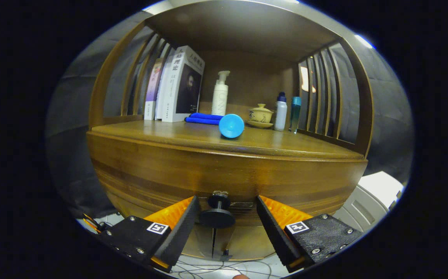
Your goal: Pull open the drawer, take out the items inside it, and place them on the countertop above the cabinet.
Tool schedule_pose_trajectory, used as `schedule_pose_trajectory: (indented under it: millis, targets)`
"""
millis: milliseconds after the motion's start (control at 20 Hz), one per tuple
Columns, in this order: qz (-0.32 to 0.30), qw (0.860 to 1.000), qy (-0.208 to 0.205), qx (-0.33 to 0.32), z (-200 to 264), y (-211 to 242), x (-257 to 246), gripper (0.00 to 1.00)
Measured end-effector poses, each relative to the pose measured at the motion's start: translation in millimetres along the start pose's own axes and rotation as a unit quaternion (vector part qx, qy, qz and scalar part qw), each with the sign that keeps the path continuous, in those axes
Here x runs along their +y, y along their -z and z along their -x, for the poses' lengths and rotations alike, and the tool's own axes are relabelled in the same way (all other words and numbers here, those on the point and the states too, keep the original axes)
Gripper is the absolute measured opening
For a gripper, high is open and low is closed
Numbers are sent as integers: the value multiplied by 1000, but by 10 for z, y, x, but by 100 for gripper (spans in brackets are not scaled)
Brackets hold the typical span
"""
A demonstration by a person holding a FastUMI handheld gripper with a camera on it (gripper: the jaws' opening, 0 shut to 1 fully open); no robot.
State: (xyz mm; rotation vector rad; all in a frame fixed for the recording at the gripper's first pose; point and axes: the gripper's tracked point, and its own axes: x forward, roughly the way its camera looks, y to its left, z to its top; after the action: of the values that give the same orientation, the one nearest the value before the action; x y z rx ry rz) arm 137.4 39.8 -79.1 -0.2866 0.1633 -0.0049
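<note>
The cabinet [224,170] fills my view, its countertop [193,135] holding books [177,85], bottles and a blue cup [231,125]. The drawer [224,182] sits shut below. Its knob [217,213] lies directly between my 2 fingers, stem pointing straight back at me. My gripper [226,217] is spread wide, gripping nothing yet.

Staged home corner inside booth; wooden cabinet [224,170] standing before black cloth wall; books [177,85] sitting at 11 o'clock, teacup [261,113] and bottles [281,111] at 1 o'clock.
</note>
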Motion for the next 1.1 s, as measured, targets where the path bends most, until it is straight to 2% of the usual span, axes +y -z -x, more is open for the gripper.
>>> schedule_pose_trajectory:
  millis: [200,400,700,1100]
  targets:
    - [-6,999,-20,-45,271,-341,-118,95]
    - [-39,996,-46,-63,660,-558,-228,95]
    - [-81,994,-47,-57,1168,-385,-470,95]
    - [-116,990,-44,-62,1517,-300,-647,95]
